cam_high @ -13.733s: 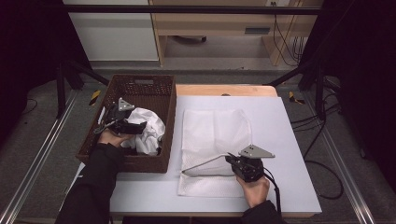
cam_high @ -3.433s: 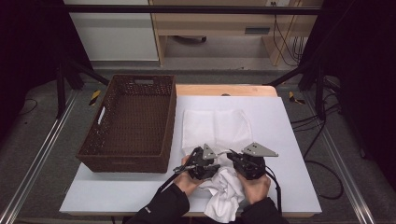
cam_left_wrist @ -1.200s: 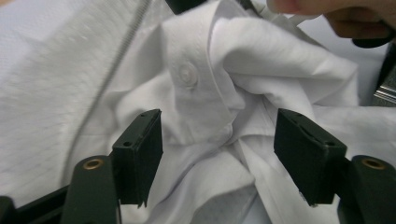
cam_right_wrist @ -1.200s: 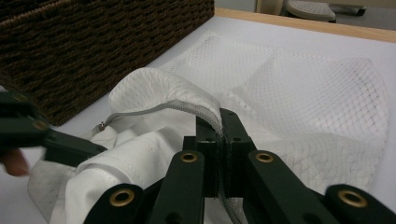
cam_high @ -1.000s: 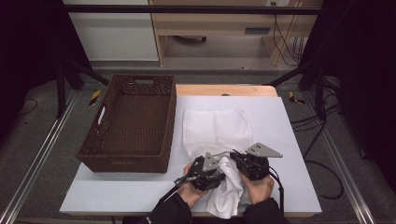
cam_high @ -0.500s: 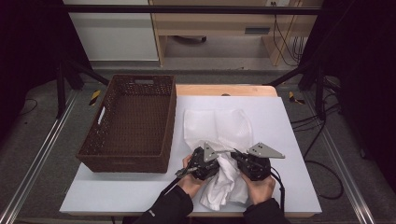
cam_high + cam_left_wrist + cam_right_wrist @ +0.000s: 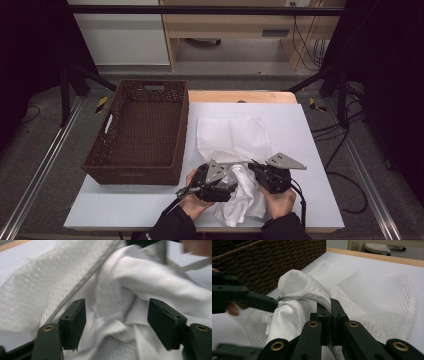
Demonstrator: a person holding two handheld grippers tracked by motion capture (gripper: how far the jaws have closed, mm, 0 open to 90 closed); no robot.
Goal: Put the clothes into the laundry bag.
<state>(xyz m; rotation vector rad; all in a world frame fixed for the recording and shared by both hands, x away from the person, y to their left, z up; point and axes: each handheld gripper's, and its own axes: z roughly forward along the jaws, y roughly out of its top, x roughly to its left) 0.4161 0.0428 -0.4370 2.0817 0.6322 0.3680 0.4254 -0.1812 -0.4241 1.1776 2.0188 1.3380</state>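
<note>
1. My right claw was clamped on the zipper edge of the mesh bag, holding its mouth up. In the high view that claw sat at about 5 o'clock on the bench.
2. My left claw had just been opening. Its jaws stood wide, with the white garment bunched between them but not pinched. From above, this claw lay at 6 o'clock, just beside the right one.
3. Done so far, as I judged it: the basket at 9 o'clock held nothing I could see. The garment was out on the bench at the bag's near edge, and some of it sat at the opening.
4. Left to do: most of the garment lay outside, spilling toward the bench's front edge. How much was truly inside I could not tell.
5. I reckoned the left claw had to take a fresh hold lower on the cloth and feed more of it in, and the zipper would still want closing.
</note>
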